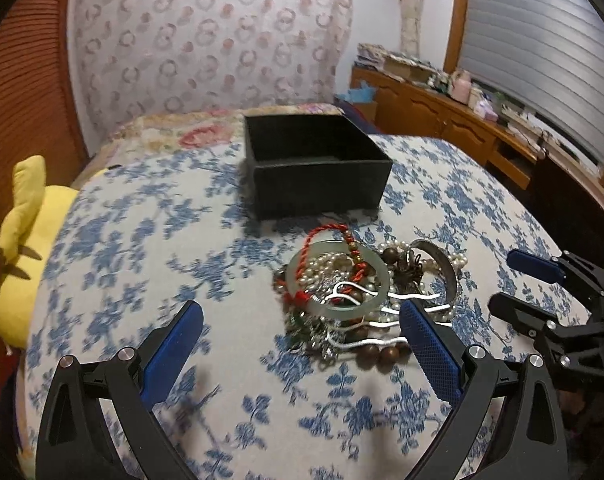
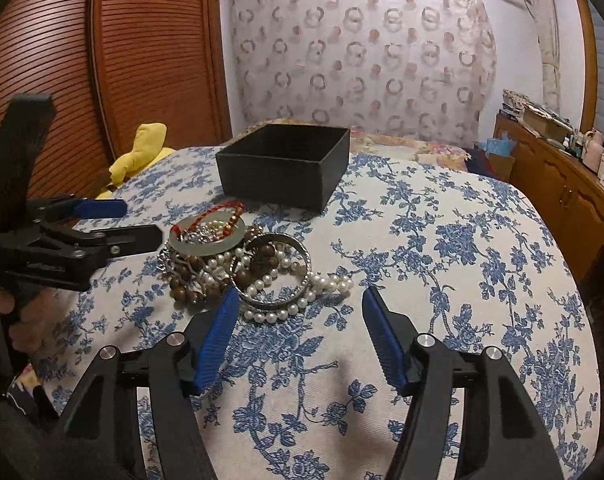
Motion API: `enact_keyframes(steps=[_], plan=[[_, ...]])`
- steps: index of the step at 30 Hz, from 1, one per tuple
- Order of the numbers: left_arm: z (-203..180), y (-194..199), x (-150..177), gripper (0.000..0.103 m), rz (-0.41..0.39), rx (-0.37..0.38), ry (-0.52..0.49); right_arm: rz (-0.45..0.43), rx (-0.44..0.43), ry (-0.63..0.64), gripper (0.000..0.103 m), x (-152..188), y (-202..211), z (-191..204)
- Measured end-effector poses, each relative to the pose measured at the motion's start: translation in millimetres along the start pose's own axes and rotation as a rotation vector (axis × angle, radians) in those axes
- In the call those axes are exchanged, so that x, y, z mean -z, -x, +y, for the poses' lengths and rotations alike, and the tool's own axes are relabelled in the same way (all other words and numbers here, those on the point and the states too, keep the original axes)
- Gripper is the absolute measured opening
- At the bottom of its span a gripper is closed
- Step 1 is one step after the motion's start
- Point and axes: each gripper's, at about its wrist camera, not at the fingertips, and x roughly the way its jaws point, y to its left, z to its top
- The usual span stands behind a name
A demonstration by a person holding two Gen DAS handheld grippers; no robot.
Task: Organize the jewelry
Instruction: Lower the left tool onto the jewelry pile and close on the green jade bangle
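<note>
A pile of jewelry lies on the blue-flowered cloth: a pale jade bangle with a red cord, a silver bangle, pearl strands and brown wooden beads. An open black box stands just behind the pile. My left gripper is open and empty, its right finger at the pile's near edge. In the right wrist view the pile, the silver bangle and the box show too. My right gripper is open and empty, just in front of the pearls.
A yellow plush toy lies at the bed's left edge by a wooden slatted door. A wooden cabinet with clutter runs along the right. The other gripper shows in each view: right one, left one.
</note>
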Motion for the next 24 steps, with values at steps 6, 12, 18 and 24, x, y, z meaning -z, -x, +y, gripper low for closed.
enact_keyframes(steps=[6,12,18,24], plan=[[-2,-27,-11,0.084,0.081,0.064,-0.022,0.008,0.018,-0.008,0.066,0,0,-11],[-7,-44,-20,0.083,0.122,0.098,-0.049,0.017,0.013,-0.011,0.066,-1,-2,-13],[-12,-53,-25,0.072,0.127,0.096,-0.081,0.026,0.008,0.005,0.066,0,-5,-9],[-7,-43,-24,0.069,0.082,0.094,-0.079,0.032,0.008,0.02,0.066,0,-8,-6]])
